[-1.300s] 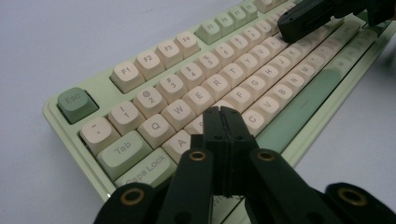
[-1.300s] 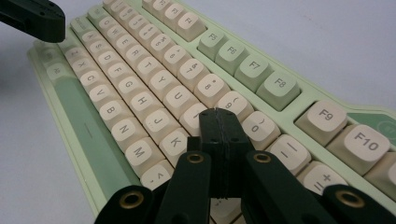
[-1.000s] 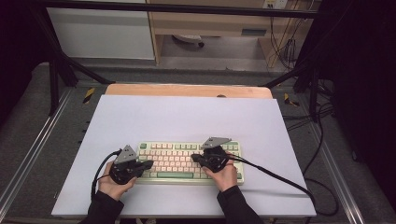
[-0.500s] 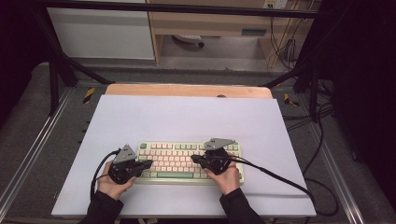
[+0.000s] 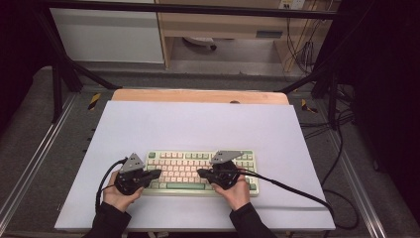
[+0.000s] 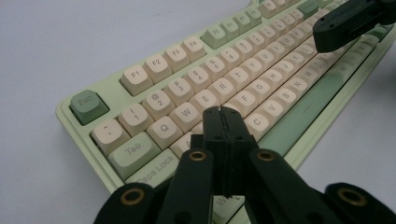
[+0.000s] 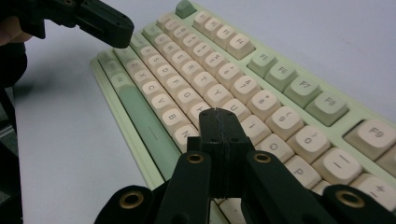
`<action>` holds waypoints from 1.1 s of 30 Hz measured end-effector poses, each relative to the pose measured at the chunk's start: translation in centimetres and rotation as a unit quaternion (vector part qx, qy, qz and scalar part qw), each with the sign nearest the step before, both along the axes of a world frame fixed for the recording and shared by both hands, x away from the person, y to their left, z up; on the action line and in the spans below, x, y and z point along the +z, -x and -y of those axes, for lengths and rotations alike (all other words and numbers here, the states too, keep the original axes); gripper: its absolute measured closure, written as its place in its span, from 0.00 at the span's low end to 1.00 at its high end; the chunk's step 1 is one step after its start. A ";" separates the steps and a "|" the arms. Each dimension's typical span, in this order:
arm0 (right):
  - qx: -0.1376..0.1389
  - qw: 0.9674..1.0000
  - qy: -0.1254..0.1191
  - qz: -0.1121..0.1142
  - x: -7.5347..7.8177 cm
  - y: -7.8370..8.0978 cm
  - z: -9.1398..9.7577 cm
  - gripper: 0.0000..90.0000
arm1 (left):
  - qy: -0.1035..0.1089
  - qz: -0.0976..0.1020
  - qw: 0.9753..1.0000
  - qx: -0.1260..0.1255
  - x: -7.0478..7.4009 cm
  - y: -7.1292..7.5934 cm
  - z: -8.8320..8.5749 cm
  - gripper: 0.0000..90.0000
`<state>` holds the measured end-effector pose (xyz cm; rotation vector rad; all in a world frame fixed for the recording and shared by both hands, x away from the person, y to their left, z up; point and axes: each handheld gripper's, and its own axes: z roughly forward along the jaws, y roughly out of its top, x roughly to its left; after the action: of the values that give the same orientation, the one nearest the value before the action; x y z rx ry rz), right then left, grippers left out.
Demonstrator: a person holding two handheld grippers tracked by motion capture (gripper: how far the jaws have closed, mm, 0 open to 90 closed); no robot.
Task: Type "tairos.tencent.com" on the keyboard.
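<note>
1. High view: your one keyboard [image 5: 200, 171], pale green with cream keys, lies square to the near edge of the table [image 5: 198, 124], close to that edge and about midway between the left and right edges. Your left gripper [image 5: 157, 174] reaches over its left end and your right gripper [image 5: 200, 172] over the middle-right keys, the two tips pointing inward at each other. I count two grippers, two hands and one keyboard on the white sheet (nothing else lies on it).

2. Left gripper view: your left gripper [image 6: 224, 122] has its jaws pressed together with nothing between them, the tip poised over the letter keys just below W and E. Whether it touches a key I cannot tell. The other gripper's tip [image 6: 351, 24] hangs over the far right keys.

3. Right gripper view: your right gripper [image 7: 219, 122] is likewise pressed together and empty, its tip over the keys near H and J. The left gripper's tip [image 7: 105, 25] hovers over the far end.

4. Progress, as I judge it: you seem to be typing with closed tips, positioned to press. No key looks visibly pushed down, so how much is typed cannot be read here.
</note>
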<state>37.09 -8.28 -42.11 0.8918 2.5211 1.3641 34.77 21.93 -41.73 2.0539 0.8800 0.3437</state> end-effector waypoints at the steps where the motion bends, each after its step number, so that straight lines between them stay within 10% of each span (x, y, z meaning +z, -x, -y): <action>1: 0.001 1.000 0.002 -0.002 -0.1 0.0 -0.2 1.00 | 0.001 0.000 1.000 0.000 0.0 0.0 0.0 1.00; 22: 0.010 1.000 0.023 -0.010 -1.6 0.2 -1.0 1.00 | 0.001 0.003 1.000 0.001 0.1 0.1 -0.2 1.00; 33: -0.020 1.000 0.001 0.021 1.2 -0.1 1.6 0.93 | 0.006 0.010 1.000 0.005 0.7 0.0 -0.8 0.91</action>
<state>37.14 -9.85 -40.91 0.8973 2.4604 1.3533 34.74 22.78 -41.03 2.0324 0.8789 0.3647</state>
